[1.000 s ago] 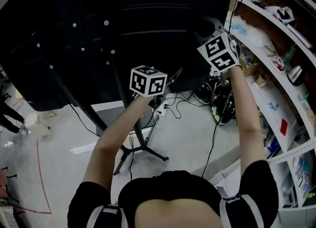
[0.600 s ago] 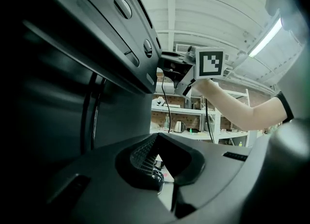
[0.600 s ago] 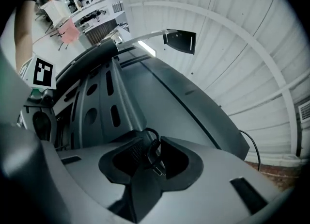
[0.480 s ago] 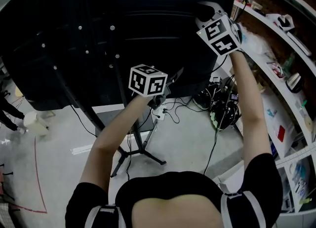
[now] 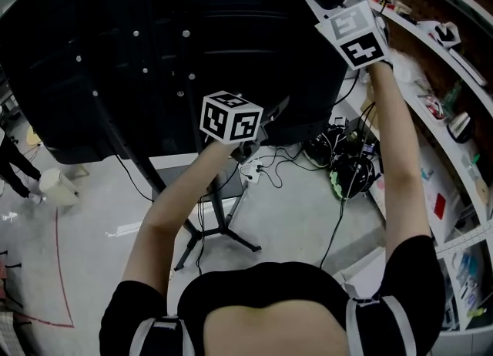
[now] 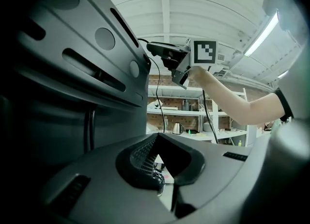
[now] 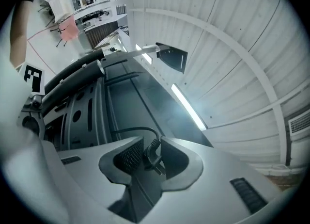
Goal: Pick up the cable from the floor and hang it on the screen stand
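Right gripper view: right tongs (image 7: 151,143) tight on cable (image 7: 131,129) beside screen (image 7: 126,97); left tongs (image 6: 157,136) likewise, seemingly.

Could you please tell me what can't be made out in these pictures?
Head view: the jaws of the left hand-held gripper, hidden behind its marker cube.
Head view: the run of the cable below the right hand-held gripper, lost against the black screen.
Head view: single leads in the floor tangle, too small.
Right gripper view: the type of plug, dark between the jaws.
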The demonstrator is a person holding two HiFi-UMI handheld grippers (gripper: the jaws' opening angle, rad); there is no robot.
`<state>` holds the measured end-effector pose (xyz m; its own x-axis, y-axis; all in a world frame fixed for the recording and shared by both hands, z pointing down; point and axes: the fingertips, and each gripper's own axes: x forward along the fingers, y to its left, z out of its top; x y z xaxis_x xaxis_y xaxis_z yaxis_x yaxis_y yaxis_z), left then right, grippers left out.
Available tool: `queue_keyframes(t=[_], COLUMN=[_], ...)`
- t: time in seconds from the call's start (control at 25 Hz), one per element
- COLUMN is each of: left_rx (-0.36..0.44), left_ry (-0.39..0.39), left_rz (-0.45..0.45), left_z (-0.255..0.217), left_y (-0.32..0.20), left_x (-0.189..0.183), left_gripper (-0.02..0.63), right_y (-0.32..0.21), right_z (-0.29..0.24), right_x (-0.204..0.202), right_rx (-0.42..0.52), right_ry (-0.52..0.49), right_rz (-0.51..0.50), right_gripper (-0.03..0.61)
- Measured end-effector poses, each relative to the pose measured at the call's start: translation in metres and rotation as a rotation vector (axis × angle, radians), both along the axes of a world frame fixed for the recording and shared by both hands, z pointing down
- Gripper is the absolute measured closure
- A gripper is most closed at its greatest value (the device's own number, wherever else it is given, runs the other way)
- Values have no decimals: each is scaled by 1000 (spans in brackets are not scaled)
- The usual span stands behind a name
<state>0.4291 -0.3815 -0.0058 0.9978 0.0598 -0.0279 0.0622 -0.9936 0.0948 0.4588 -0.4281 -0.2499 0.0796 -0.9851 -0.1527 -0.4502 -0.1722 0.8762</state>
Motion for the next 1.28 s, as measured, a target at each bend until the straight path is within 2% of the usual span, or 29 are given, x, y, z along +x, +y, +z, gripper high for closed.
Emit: queue_keyframes(t=[0.28, 0.4, 0.64, 0.84, 1.04, 1.28], left_rx=[9, 24, -20, -37, -61, -88], left_ry=[8, 7, 10, 12, 14, 24], left_rz=[-13, -19, -13, -22, -19, -55], left_z=[-1, 5, 28, 48, 68, 89], left_y=[19, 29, 51, 64, 78, 72], left_x=[-28, -43, -76, -96, -108, -118], left_gripper=[607, 607, 607, 607, 607, 607], right_y=[29, 44, 74, 84, 82, 69], right_z=[-23, -17, 20, 72, 116, 139], right_x=[-59, -80, -110, -135, -142, -143], right_rx=[68, 75, 64, 8, -27, -34], right_ry=[17, 22, -19, -42, -100, -140], right_rz=[-52, -62, -65, -82, -81, -111], right_gripper=[453, 453, 453, 453, 453, 453])
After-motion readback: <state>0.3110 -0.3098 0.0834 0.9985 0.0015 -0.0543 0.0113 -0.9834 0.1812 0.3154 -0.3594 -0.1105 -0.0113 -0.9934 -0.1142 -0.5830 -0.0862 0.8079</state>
